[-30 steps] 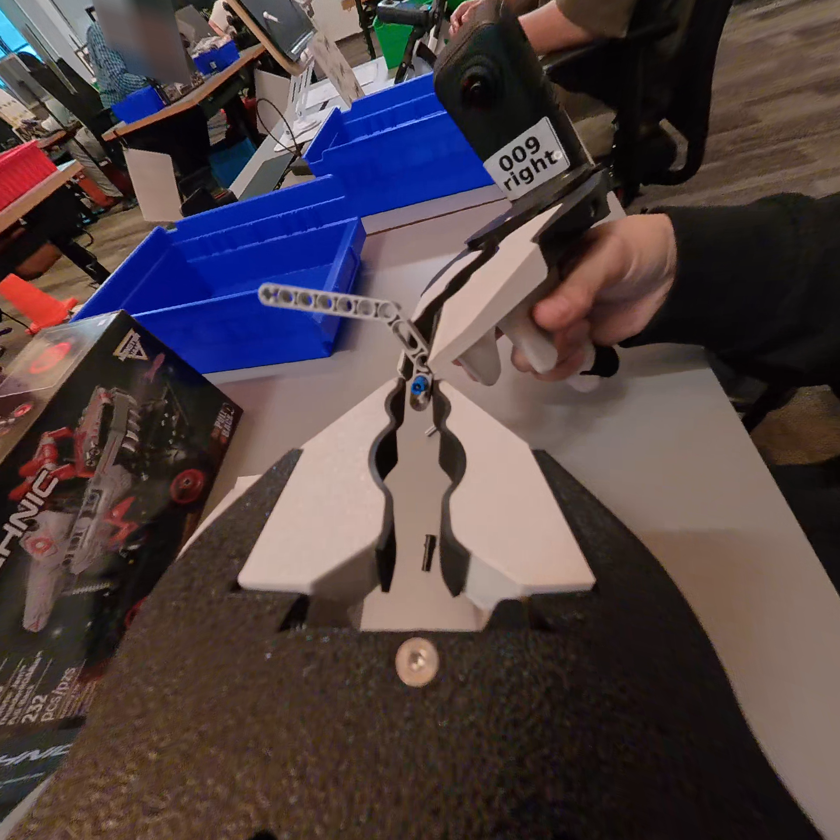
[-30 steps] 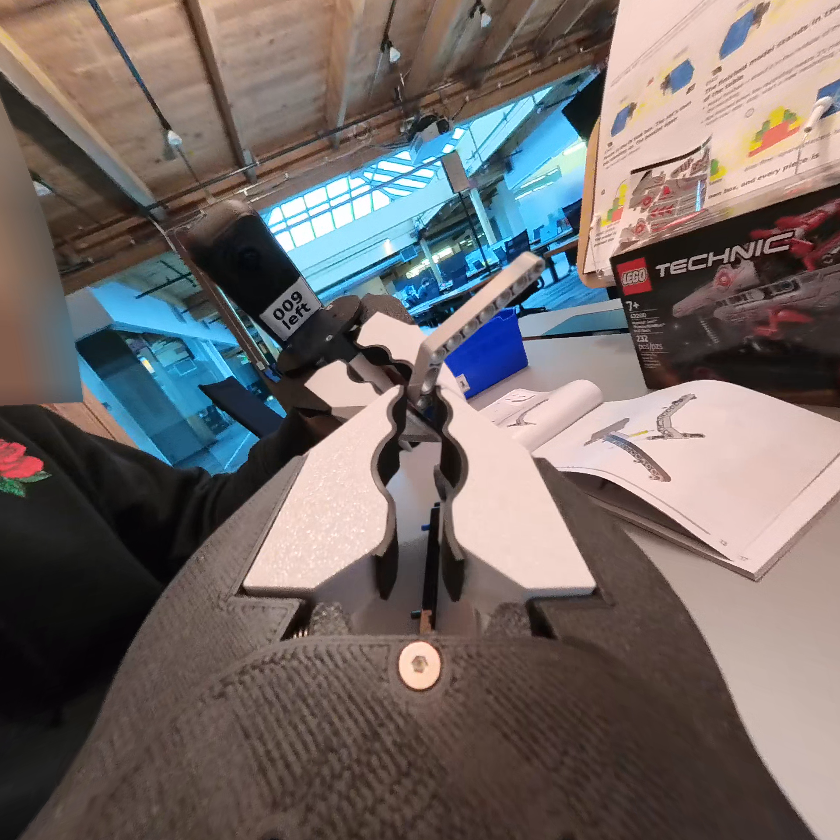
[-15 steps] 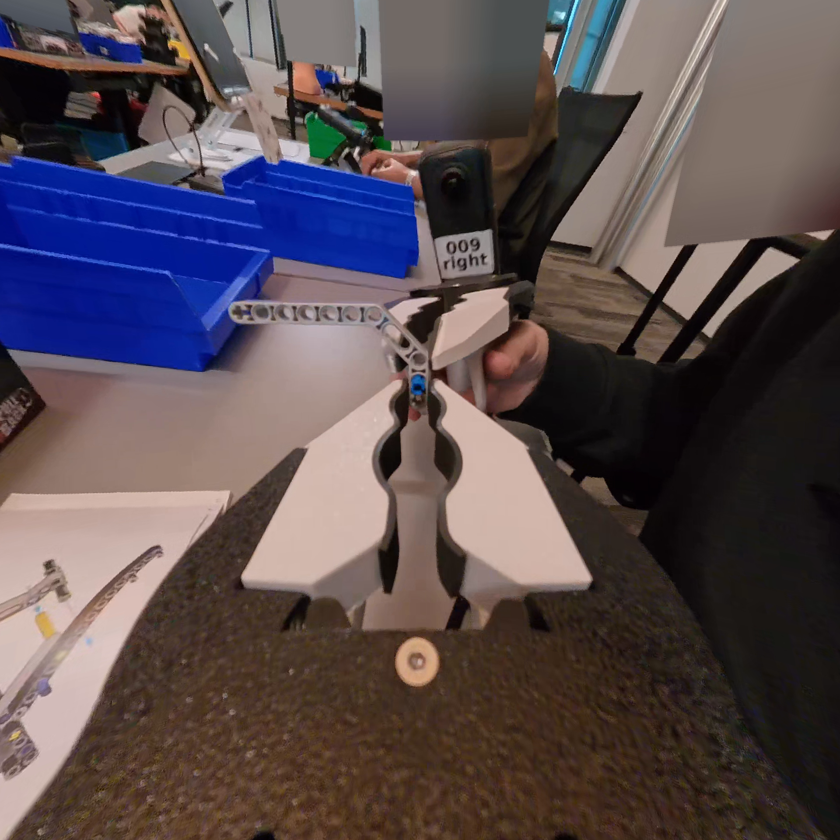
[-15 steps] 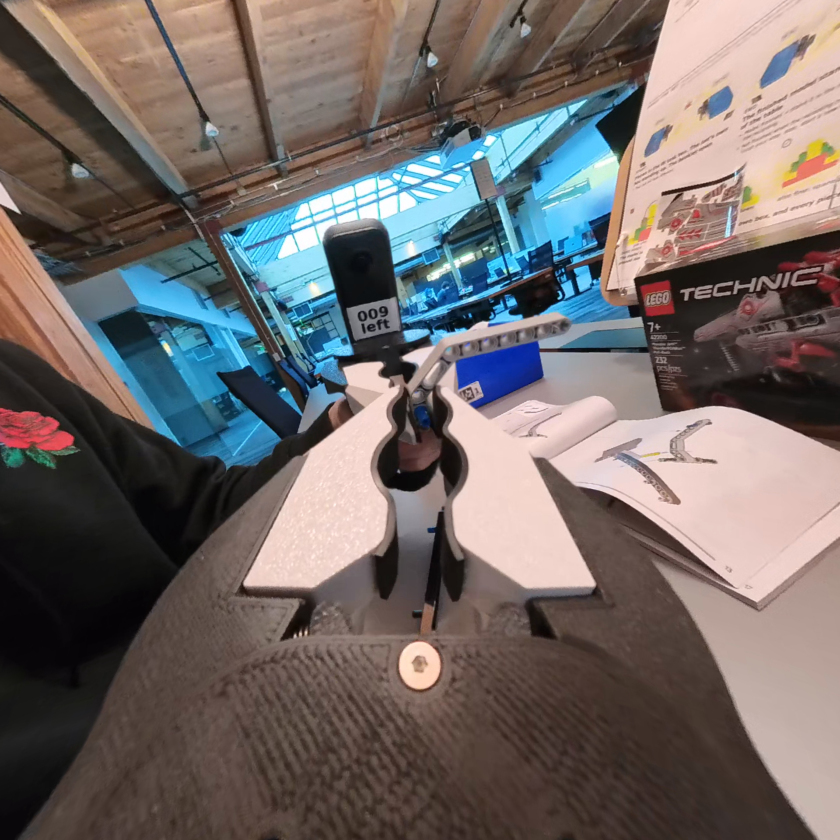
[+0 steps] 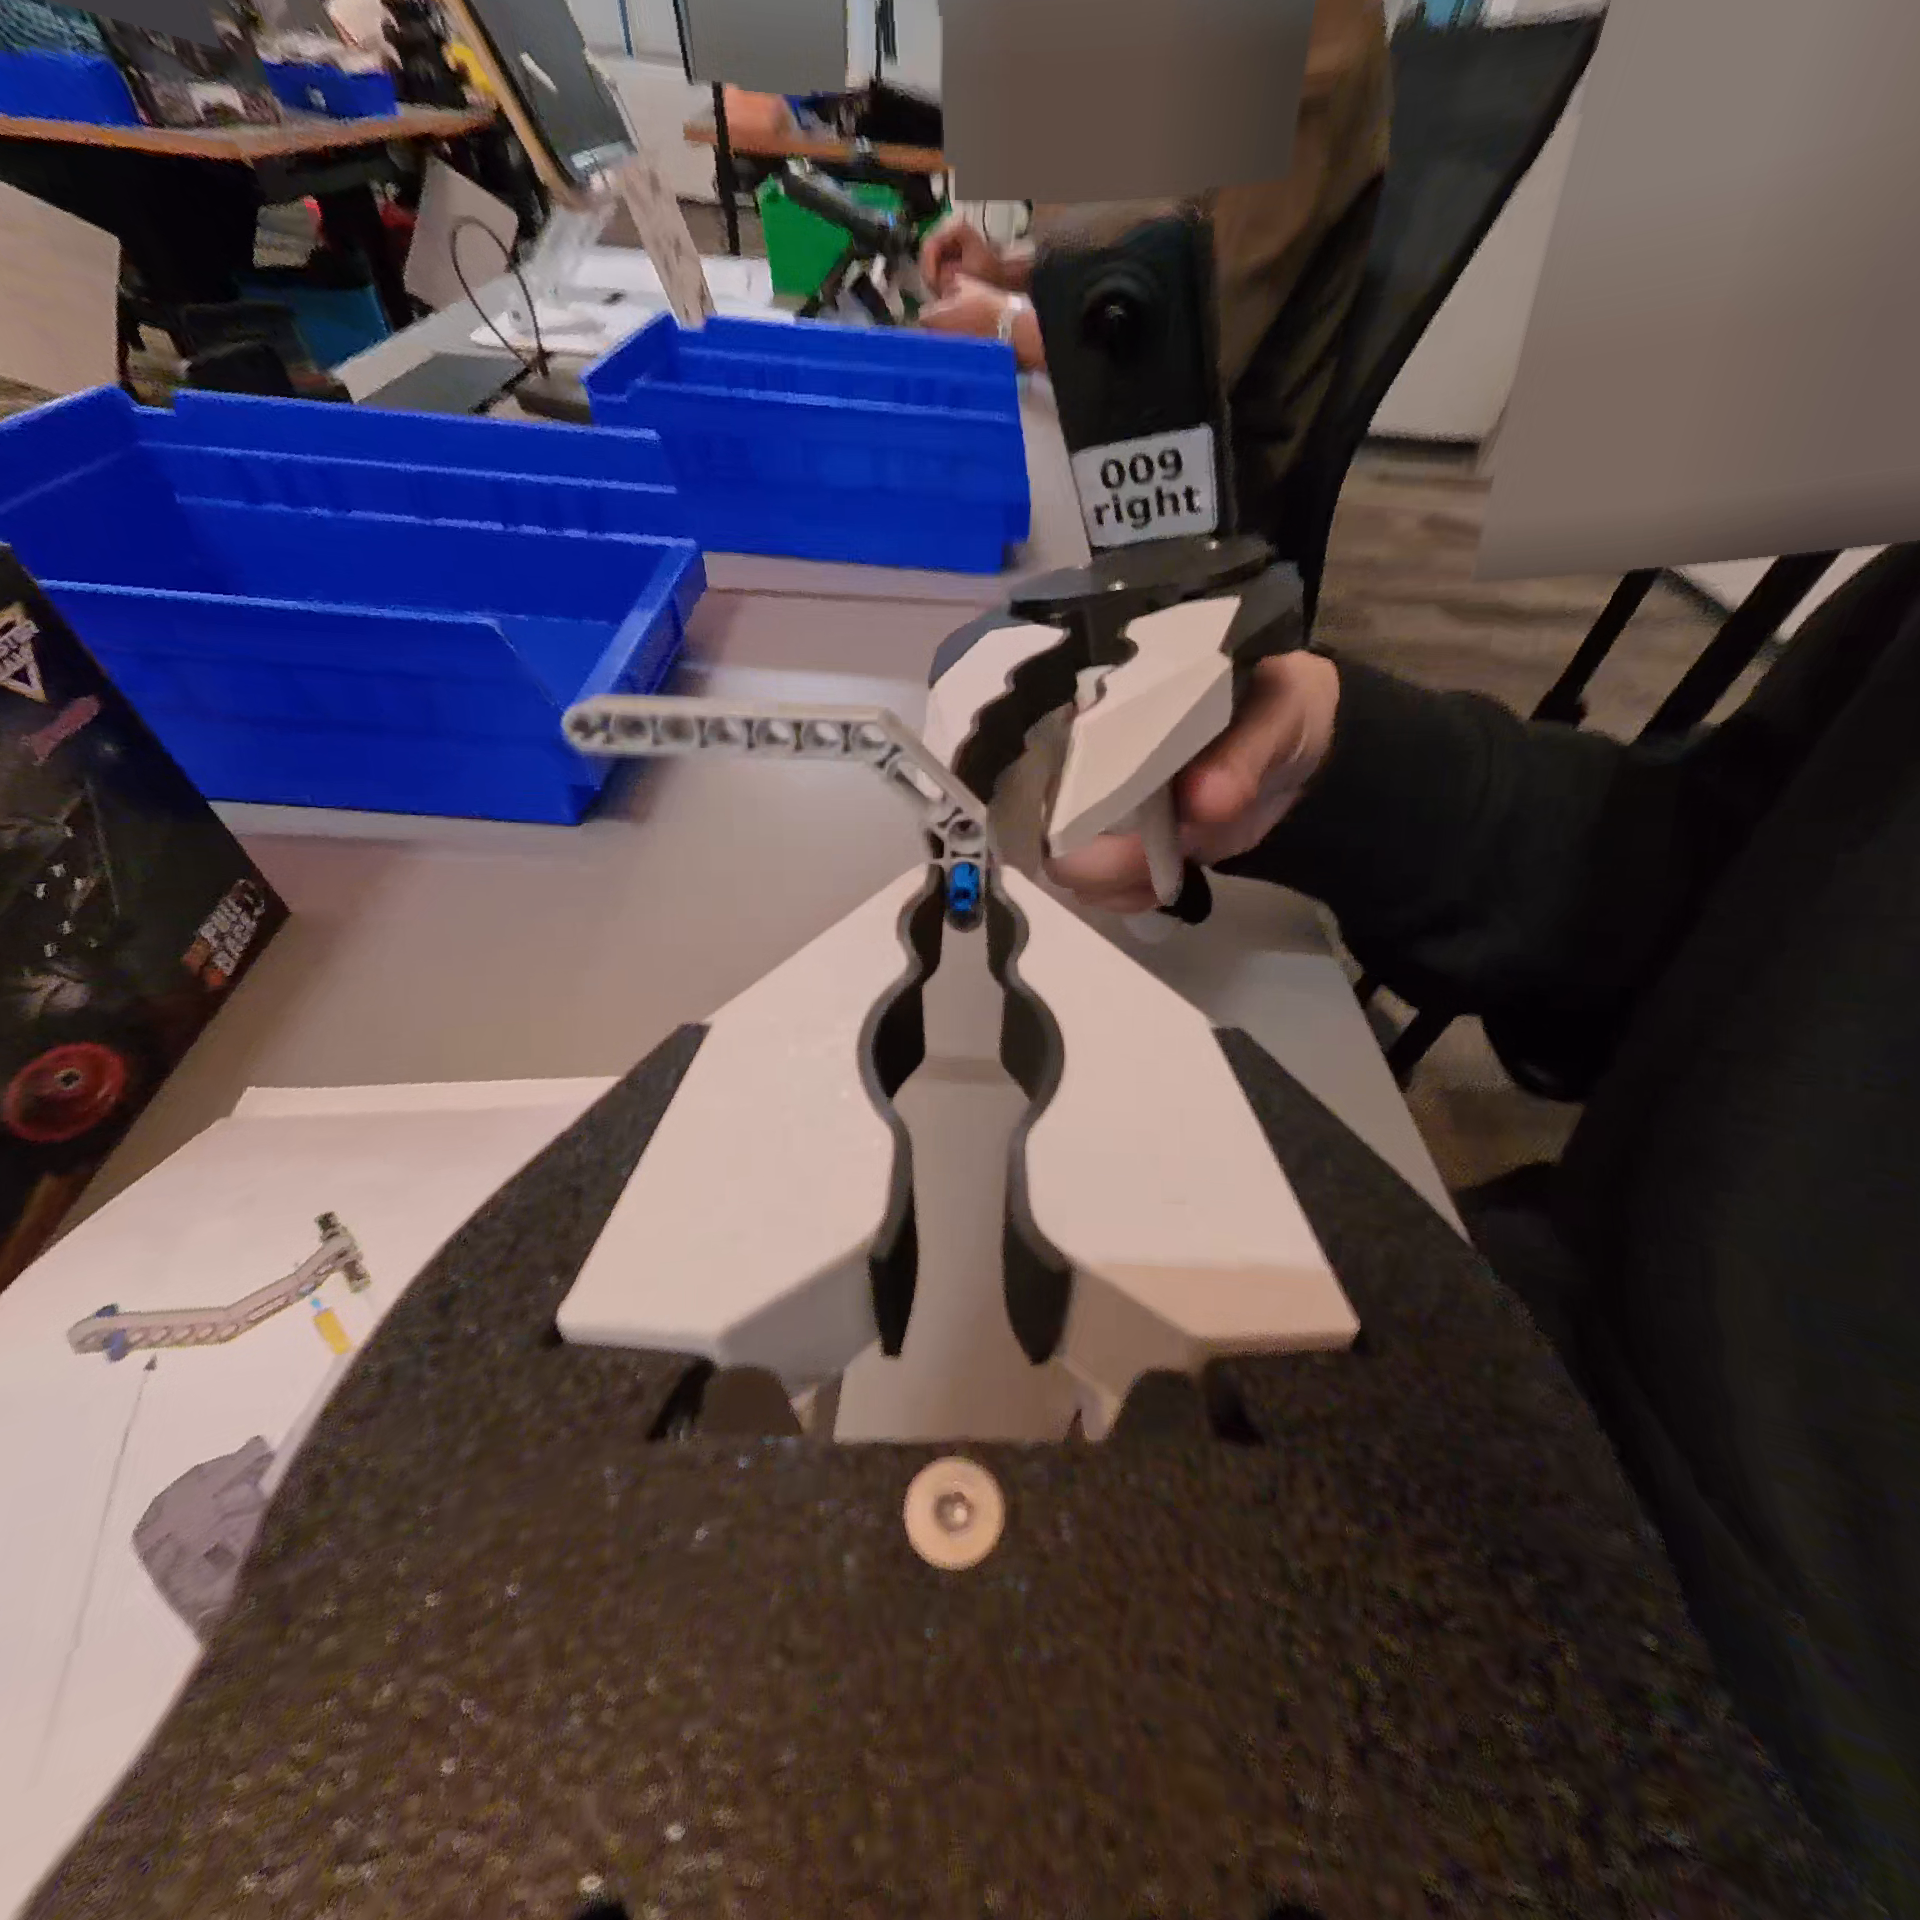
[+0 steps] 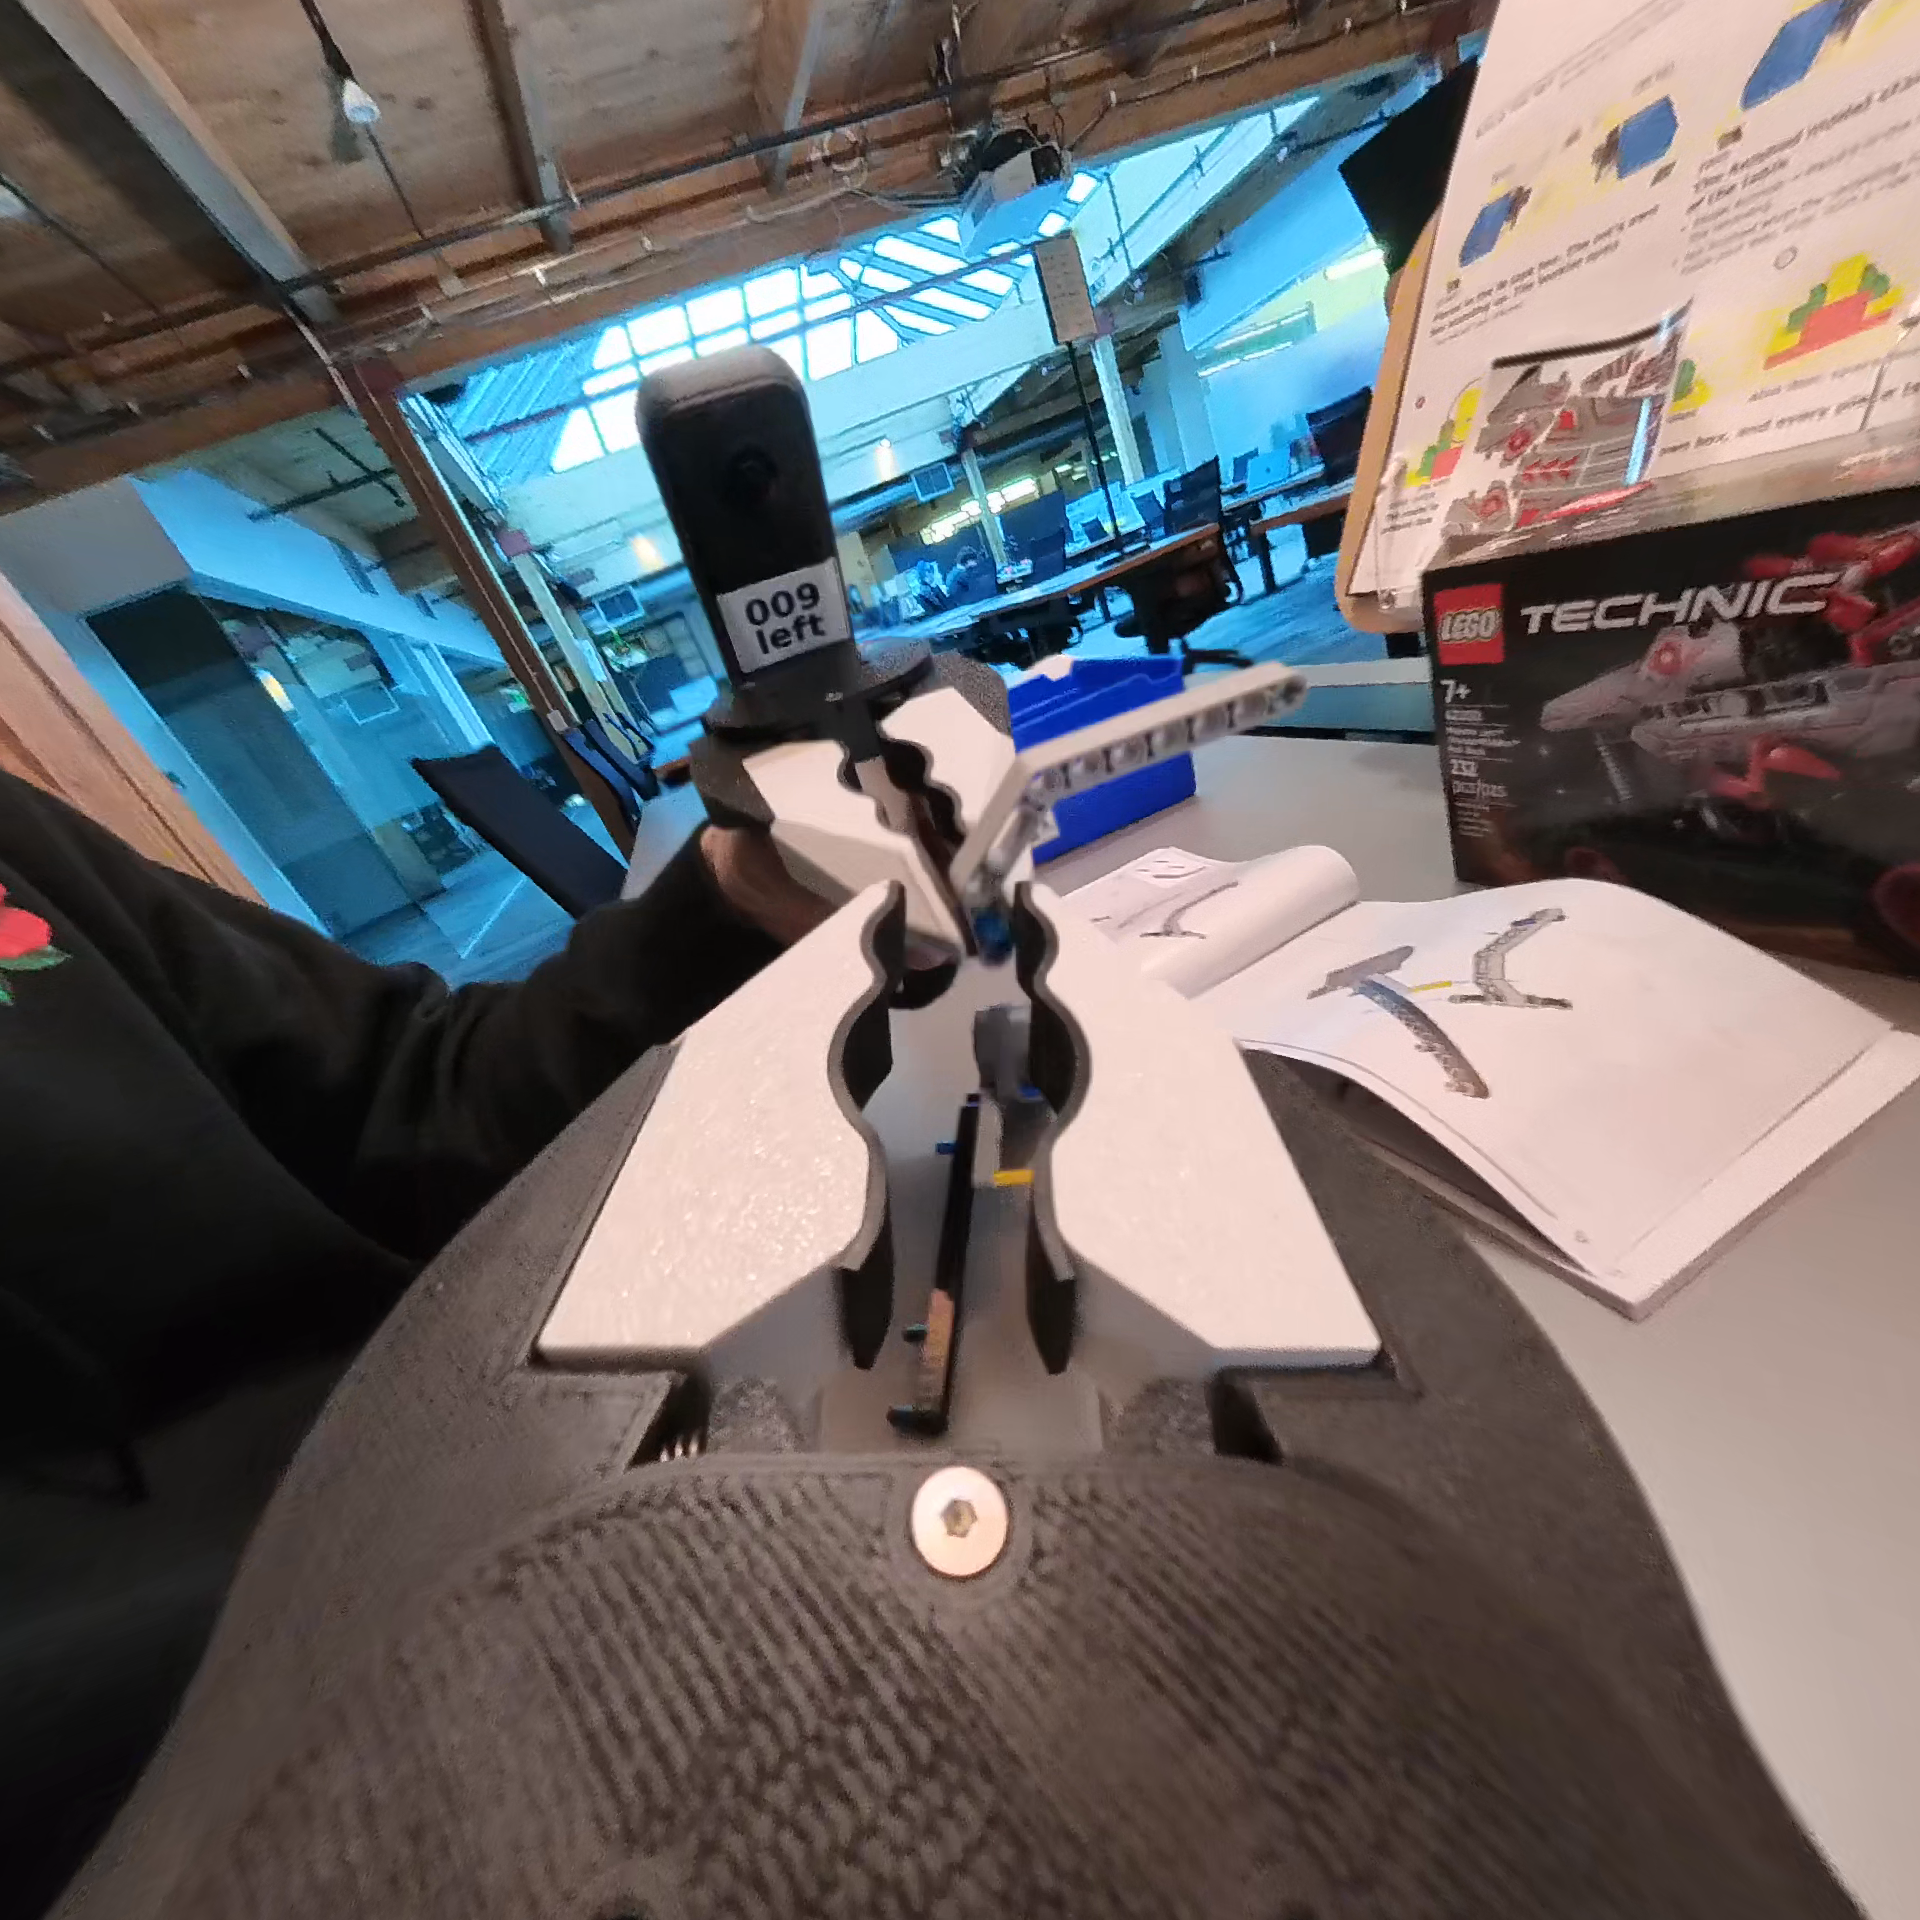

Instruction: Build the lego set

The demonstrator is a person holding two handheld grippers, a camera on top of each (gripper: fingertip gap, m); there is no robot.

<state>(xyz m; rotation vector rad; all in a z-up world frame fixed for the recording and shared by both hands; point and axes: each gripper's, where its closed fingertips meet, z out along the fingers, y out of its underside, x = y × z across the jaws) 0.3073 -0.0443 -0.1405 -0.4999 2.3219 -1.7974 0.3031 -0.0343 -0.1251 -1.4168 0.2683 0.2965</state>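
A pale grey counter is seen in a large open workroom with a timber-beamed ceiling and rows of desks beyond. Blue plastic bins are lined up along the counter's far side. A dark set box printed with a brand logo and a red-and-grey vehicle is stood near an open instruction booklet showing drawn beam parts. A printed instruction sheet with coloured block pictures is propped behind the box. Each camera stalk is marked with a small white label; the wording is left out.

The left gripper is clenched on the lower end of a grey angled beam carrying a blue pin, held above the counter. The right gripper is spread apart, its fingers flanking the beam's pinned end without gripping it.
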